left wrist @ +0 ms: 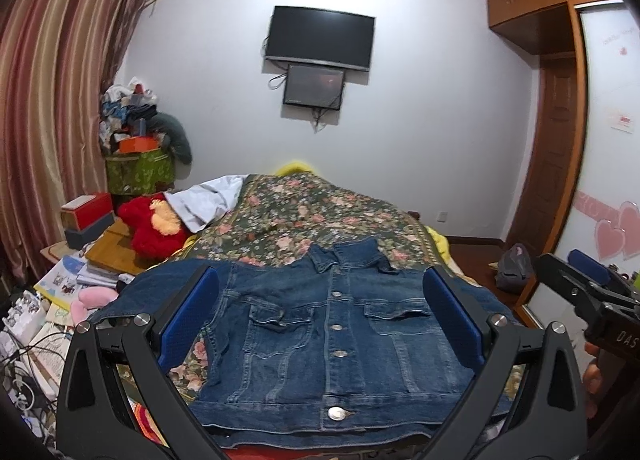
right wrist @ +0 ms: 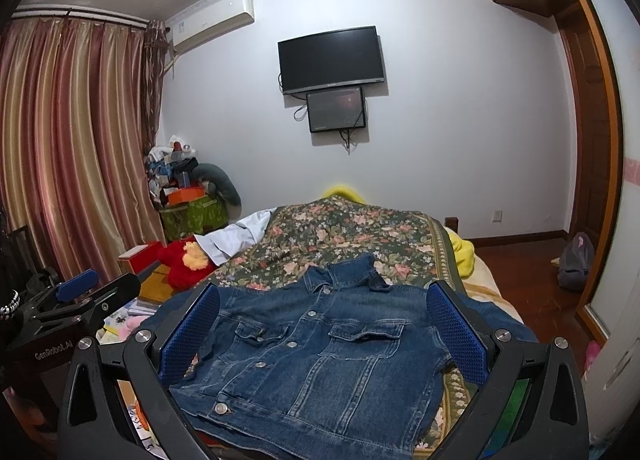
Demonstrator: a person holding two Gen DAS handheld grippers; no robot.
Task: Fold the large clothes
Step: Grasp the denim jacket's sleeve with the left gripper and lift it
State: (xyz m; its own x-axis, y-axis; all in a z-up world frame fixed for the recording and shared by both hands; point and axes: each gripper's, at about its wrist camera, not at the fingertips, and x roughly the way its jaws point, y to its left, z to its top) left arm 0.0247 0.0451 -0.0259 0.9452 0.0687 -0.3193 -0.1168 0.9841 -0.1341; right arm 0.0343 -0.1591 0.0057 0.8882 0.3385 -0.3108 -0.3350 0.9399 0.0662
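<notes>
The denim jacket (left wrist: pixel 336 336) lies flat on the near end of the bed, front side up, buttoned, with the collar pointing away from me toward the far wall. Its two chest pockets and the row of metal buttons are easy to see. The sleeves I cannot follow well: the left sleeve goes behind the blue pad of my left gripper (left wrist: pixel 320 320), and the right side of the jacket is covered in part by the other pad. The lower hem is cut off by the bottom edge of both views.

My left gripper has its fingers wide apart, above the jacket and holding nothing. My right gripper (right wrist: pixel 324 334) is the same, fingers spread and empty, with the jacket seen between them.

Under the jacket is the floral bedspread (left wrist: pixel 320 211), and a yellow blanket (right wrist: pixel 460 252) shows at its right edge. A white cloth (left wrist: pixel 208 199) lies at the far left of the bed. Beside the bed on the left are a red plush toy (left wrist: pixel 148 227) and a pile of books and boxes, hard to tell apart. On the wall hang a television (left wrist: pixel 320 37) and a smaller screen (left wrist: pixel 314 85).
</notes>
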